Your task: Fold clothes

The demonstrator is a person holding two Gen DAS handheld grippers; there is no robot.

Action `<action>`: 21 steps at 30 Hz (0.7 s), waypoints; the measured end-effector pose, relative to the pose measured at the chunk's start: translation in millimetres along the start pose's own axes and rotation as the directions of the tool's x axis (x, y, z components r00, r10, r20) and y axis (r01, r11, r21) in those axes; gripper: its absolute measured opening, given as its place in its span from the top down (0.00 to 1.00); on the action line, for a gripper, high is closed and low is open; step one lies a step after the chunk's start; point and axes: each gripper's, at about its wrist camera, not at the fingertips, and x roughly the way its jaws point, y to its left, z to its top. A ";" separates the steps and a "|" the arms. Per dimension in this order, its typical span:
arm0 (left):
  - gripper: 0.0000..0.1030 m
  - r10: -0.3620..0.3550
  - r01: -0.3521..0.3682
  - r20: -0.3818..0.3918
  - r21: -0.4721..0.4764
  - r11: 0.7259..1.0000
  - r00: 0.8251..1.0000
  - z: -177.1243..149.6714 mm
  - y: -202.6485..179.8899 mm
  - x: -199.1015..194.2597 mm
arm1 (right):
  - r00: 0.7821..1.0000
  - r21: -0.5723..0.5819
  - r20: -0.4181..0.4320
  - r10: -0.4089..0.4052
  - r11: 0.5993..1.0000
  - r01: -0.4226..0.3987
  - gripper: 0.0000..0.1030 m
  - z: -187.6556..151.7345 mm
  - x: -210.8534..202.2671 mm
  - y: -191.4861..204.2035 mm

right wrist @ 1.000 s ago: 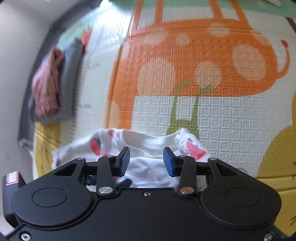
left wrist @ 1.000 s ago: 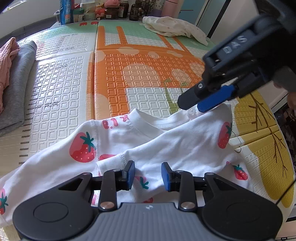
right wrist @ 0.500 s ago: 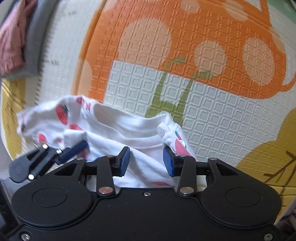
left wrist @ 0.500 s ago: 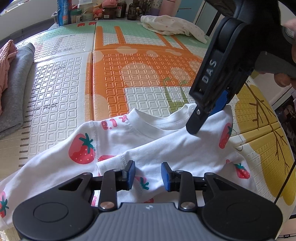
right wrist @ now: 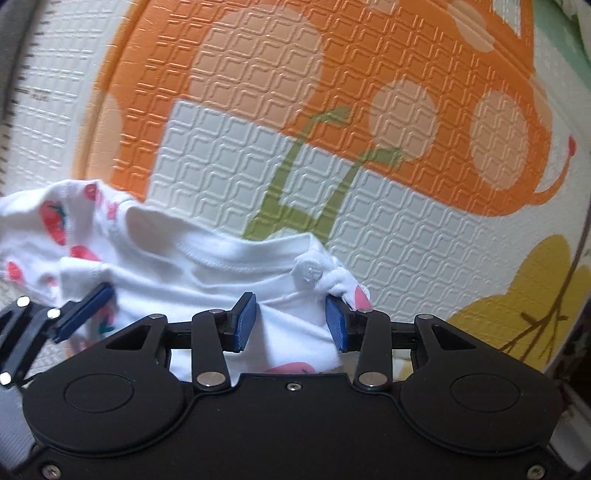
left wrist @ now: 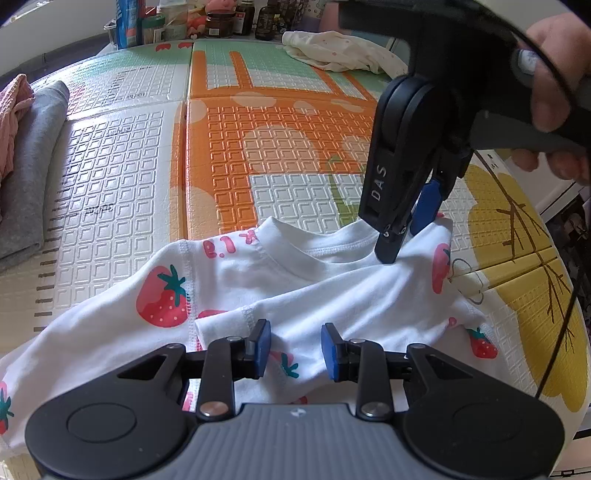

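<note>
Play mat (left wrist: 303, 155) covers the whole work surface: embossed square texture, orange bus motif at centre, white panels to the left, yellow tree shapes at the right edge. White strawberry-print T-shirt (left wrist: 280, 295) lies rumpled on the near part of the mat, neckline facing away from the left wrist camera, pink lettering beside the collar, one sleeve hem folded over across the front. Stack of folded clothes (left wrist: 26, 162) sits at the far left edge of the mat, grey piece under a pink one, well apart from the shirt. Cream spotted garment (left wrist: 343, 51) lies crumpled at the far end of the mat, near a row of jars and bottles (left wrist: 207, 22) beyond the mat edge. Left gripper (left wrist: 295, 349) is low over the near side of the shirt, blue pads apart, fabric visible in the gap; nothing clamped. Right gripper (left wrist: 400, 240) comes down steeply onto the shirt's right shoulder beside the collar; in the right wrist view its blue fingers (right wrist: 243, 321) are spread, straddling the white fabric just below a small button (right wrist: 308, 271) at the shoulder opening, not closed on it. Thin loose thread (left wrist: 469, 280) lies on the mat just beside the shirt's right edge.
</note>
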 end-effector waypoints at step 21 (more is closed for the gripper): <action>0.68 0.016 -0.016 0.001 -0.010 1.000 1.000 0.4 -2.1 1.0 | 0.855 0.039 0.471 0.217 0.963 -0.266 0.63 -44.8 -110.8 -39.0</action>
